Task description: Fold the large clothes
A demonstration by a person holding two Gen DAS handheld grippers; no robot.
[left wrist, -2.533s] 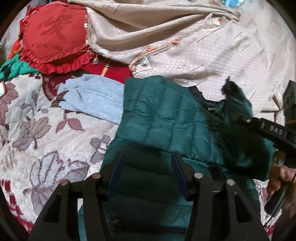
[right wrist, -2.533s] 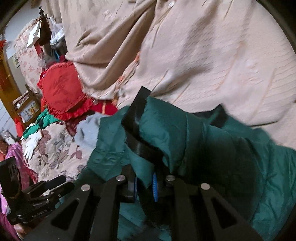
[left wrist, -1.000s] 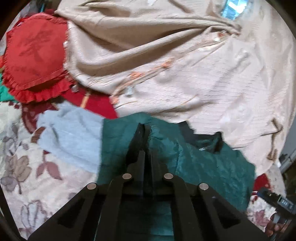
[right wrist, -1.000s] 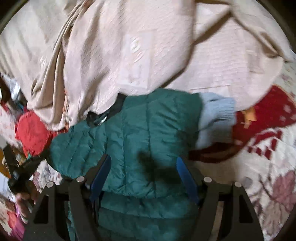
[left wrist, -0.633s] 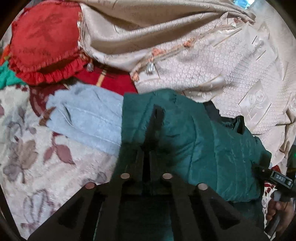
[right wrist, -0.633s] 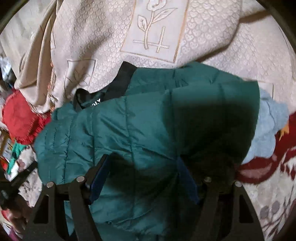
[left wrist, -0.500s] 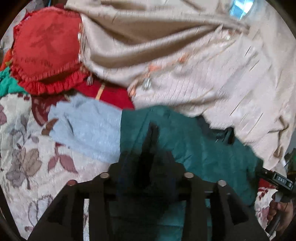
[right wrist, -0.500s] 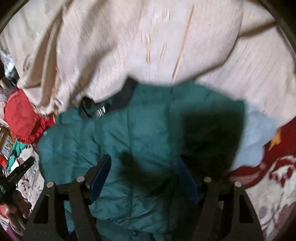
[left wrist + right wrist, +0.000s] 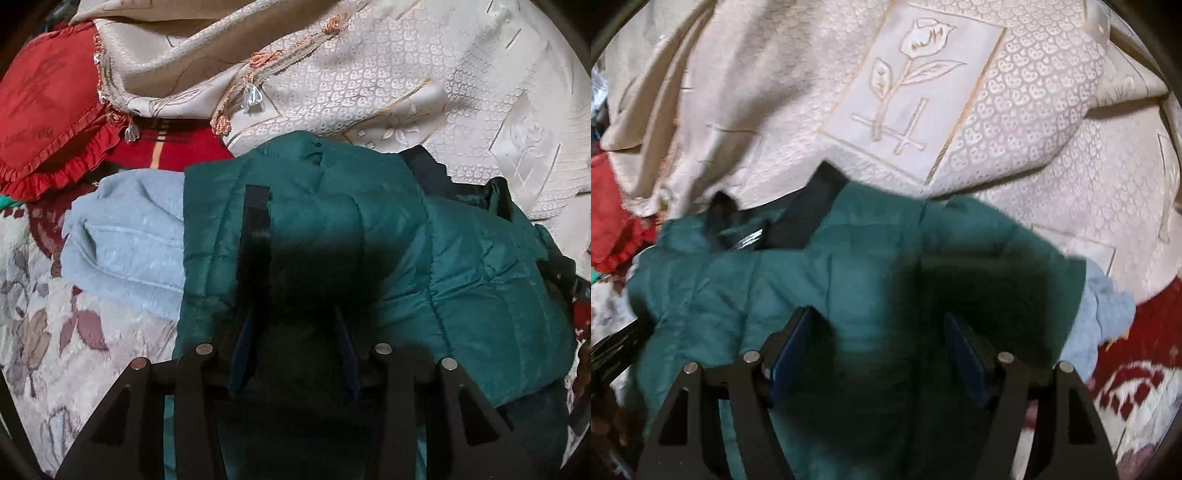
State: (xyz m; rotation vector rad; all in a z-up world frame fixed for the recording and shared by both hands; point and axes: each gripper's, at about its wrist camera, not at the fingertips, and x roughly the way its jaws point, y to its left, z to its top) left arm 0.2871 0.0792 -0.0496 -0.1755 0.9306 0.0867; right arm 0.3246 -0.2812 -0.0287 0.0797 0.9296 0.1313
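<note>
The left tongs (image 9: 291, 354), clenched on the jacket (image 9: 461, 280) a second before, had just been opening and stood released over it. The right tongs (image 9: 879, 354) hung spread above the jacket, which lay folded on the bed (image 9: 33, 332) beside a blue towel (image 9: 125, 240).

A home bedroom: beyond the tongs lie an embroidered cream bedspread (image 9: 1015, 110), a frilled red cushion (image 9: 48, 107) and a floral blanket (image 9: 44, 332).
</note>
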